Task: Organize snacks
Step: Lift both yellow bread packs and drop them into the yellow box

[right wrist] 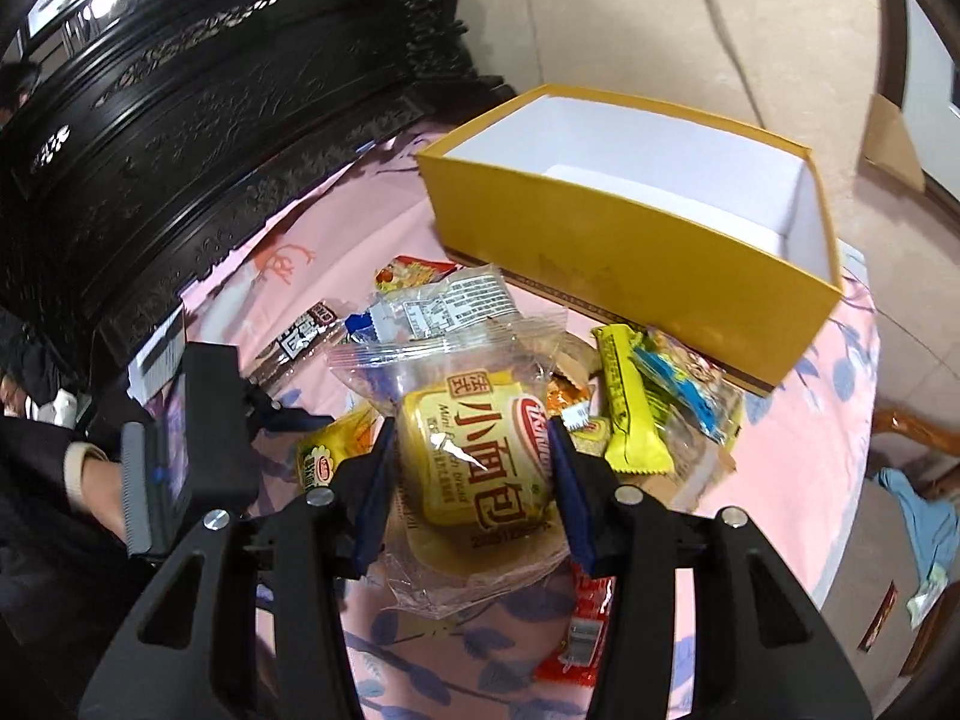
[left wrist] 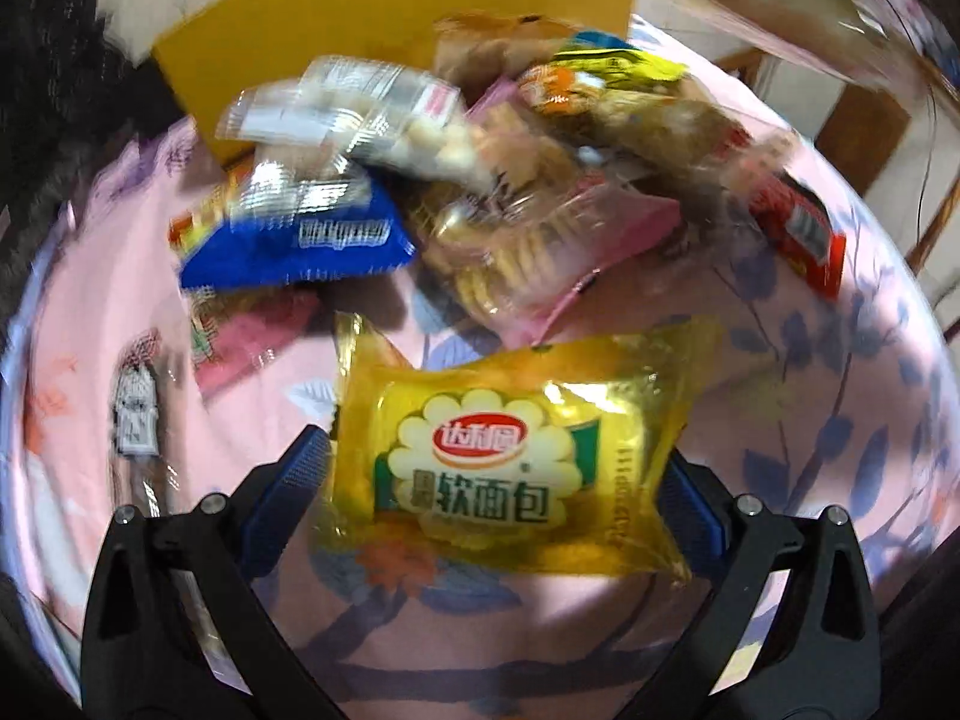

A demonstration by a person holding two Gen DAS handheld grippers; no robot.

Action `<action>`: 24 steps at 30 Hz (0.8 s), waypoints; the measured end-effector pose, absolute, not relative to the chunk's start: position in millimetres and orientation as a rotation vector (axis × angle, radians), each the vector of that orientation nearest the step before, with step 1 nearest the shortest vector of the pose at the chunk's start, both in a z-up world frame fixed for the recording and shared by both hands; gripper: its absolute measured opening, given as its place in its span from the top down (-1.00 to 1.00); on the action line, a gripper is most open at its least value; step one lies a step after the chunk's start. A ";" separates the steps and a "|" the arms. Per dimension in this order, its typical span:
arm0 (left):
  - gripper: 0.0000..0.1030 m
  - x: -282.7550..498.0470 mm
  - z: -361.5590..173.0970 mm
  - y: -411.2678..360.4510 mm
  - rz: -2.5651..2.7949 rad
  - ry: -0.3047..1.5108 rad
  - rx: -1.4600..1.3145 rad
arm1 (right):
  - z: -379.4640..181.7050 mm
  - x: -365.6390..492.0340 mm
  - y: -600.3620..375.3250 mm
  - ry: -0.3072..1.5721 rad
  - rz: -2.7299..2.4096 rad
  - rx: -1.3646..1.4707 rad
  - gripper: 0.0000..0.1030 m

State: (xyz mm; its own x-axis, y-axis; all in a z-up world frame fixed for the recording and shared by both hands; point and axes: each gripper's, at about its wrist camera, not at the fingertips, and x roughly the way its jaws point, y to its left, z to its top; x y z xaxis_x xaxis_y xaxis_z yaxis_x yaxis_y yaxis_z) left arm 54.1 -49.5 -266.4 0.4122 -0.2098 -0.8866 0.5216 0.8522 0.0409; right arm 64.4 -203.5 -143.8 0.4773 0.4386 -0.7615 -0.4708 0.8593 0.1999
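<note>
My left gripper (left wrist: 498, 480) is shut on a yellow soft-bread packet (left wrist: 510, 462), its blue pads pressed on both sides, held above the pink floral cloth (left wrist: 840, 390). My right gripper (right wrist: 474, 468) is shut on a clear-wrapped mini bread packet (right wrist: 474, 468). The open yellow box (right wrist: 636, 276) with a white inside stands just beyond the snack pile (right wrist: 630, 402), to the upper right. In the left wrist view the box (left wrist: 384, 18) is behind the blurred pile (left wrist: 510, 192). The left gripper's body (right wrist: 180, 450) shows at left in the right wrist view.
A blue packet (left wrist: 300, 240), a red packet (left wrist: 804, 234) and a small grey-white packet (left wrist: 135, 420) lie around the pile. A red packet (right wrist: 582, 630) lies under my right gripper. Dark carved furniture (right wrist: 180, 150) borders the table at left. A wooden chair (right wrist: 918, 438) stands at right.
</note>
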 end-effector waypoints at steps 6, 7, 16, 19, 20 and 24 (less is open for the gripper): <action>-0.69 45.6 -264.8 -49.8 -0.499 1.026 0.355 | -136.4 53.4 -207.2 0.909 0.531 0.004 0.05; -0.64 41.8 -264.2 -49.5 -0.499 1.019 0.364 | -135.1 51.0 -207.4 0.905 0.526 0.003 0.05; -0.53 16.8 -219.5 -26.6 -0.460 0.952 0.304 | -124.1 40.9 -205.5 0.883 0.523 0.016 0.05; -0.53 12.3 -197.2 -16.5 -0.438 0.918 0.281 | -120.0 41.4 -205.1 0.875 0.526 0.020 0.05; -0.53 16.6 -189.6 -12.8 -0.430 0.909 0.271 | -117.8 41.9 -204.9 0.871 0.525 0.024 0.05; -0.53 29.7 -150.5 -9.2 -0.395 0.853 0.230 | -104.6 46.6 -206.1 0.844 0.512 0.026 0.05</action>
